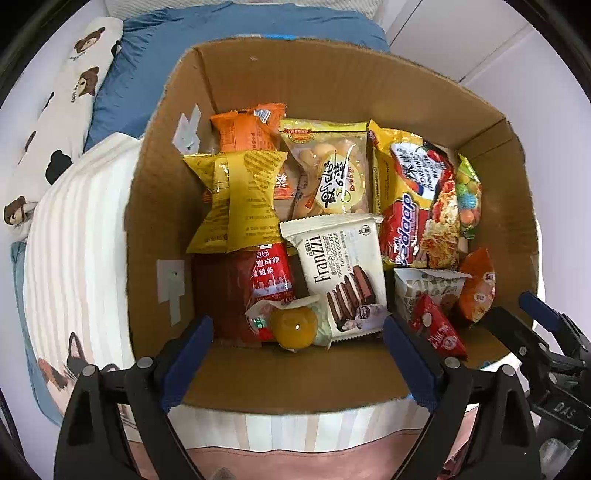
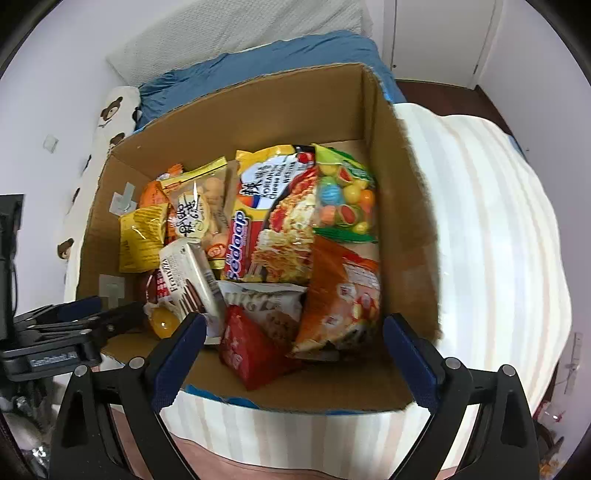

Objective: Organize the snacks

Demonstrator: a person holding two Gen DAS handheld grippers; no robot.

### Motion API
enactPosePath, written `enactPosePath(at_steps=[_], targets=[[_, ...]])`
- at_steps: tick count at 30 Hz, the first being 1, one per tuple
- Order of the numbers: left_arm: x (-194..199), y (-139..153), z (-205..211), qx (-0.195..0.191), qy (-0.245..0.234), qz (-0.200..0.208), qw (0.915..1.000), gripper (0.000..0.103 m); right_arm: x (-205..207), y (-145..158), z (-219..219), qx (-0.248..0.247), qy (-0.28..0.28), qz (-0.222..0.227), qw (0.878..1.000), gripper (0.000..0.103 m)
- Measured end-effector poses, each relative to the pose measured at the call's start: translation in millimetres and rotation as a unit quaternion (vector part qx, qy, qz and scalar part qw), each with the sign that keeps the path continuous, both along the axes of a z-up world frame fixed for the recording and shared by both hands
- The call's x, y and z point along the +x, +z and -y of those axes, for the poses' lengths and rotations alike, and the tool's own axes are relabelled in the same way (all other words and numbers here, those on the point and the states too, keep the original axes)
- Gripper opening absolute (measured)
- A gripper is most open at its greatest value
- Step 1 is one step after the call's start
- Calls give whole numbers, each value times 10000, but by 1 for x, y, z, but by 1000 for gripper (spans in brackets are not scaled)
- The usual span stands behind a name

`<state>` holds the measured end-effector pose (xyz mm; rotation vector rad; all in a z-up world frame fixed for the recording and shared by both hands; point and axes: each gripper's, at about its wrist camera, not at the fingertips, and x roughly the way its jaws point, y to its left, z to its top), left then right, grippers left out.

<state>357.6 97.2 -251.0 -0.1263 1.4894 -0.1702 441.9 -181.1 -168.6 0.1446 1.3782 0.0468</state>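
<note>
An open cardboard box [image 1: 295, 77] on a bed holds several snack packs. Among them are a white Franzzi cookie pack [image 1: 340, 273], a yellow bag [image 1: 236, 199], a red spicy-strip bag [image 1: 269, 277], an orange jelly cup [image 1: 293, 326], a noodle pack [image 2: 273, 221], a bag of coloured candy [image 2: 345, 199], a small red pack [image 2: 251, 347] and an orange bag [image 2: 340, 295]. My left gripper [image 1: 297, 325] hangs open over the box's near edge, above the jelly cup, with nothing held. Over the near right part, above the red pack, my right gripper [image 2: 295, 321] is open and empty too.
The box stands on a striped white and pink blanket [image 1: 74, 258]. A blue quilt [image 1: 240, 26] and a bear-print pillow [image 1: 74, 85] lie behind it. Each gripper shows at the edge of the other's view. White walls and a door [image 2: 436, 37] lie beyond.
</note>
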Motion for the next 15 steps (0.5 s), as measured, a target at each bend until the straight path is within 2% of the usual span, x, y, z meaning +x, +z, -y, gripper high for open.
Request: enactPosePath(at_steps=[7, 15], targets=[[-27, 43, -6, 338, 136, 696, 9969, 94, -20, 31, 0, -45, -7, 343, 9994, 99], [-91, 105, -15, 545, 396, 1745, 9824, 94, -78, 83, -7, -135, -4, 1033, 9946, 99]])
